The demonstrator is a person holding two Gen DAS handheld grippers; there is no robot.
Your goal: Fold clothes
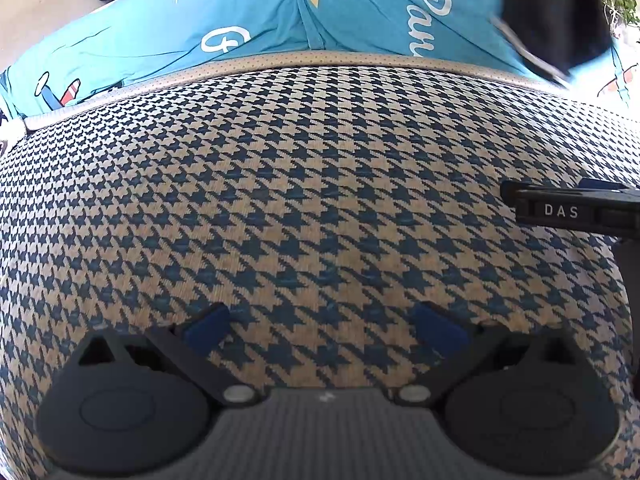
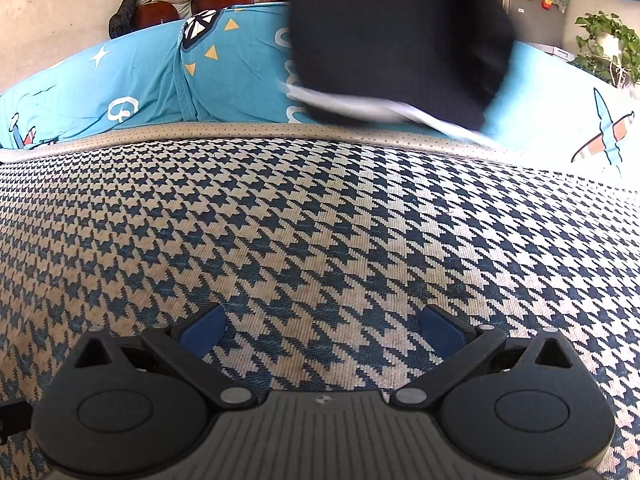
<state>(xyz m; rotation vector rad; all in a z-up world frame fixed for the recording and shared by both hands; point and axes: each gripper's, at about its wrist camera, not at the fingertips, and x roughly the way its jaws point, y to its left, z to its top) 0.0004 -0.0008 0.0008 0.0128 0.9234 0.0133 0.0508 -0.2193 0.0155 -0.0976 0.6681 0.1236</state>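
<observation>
Your left gripper (image 1: 322,326) had its blue fingers (image 1: 206,328) spread wide with nothing between them, over the houndstooth cover (image 1: 320,184). Your right gripper (image 2: 322,328) was spread and empty over the same cover. Ahead of both sets of fingertips, past the cover's beige edge, a dark garment (image 2: 396,36), blurred, hung over the blue printed sheet (image 2: 152,76). The right gripper's side (image 1: 568,208) showed right of your left fingers.

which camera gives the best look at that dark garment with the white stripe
The right wrist view: the dark garment hangs blurred, top centre, above the blue sheet. The left wrist view catches only its edge in the top right corner.
</observation>
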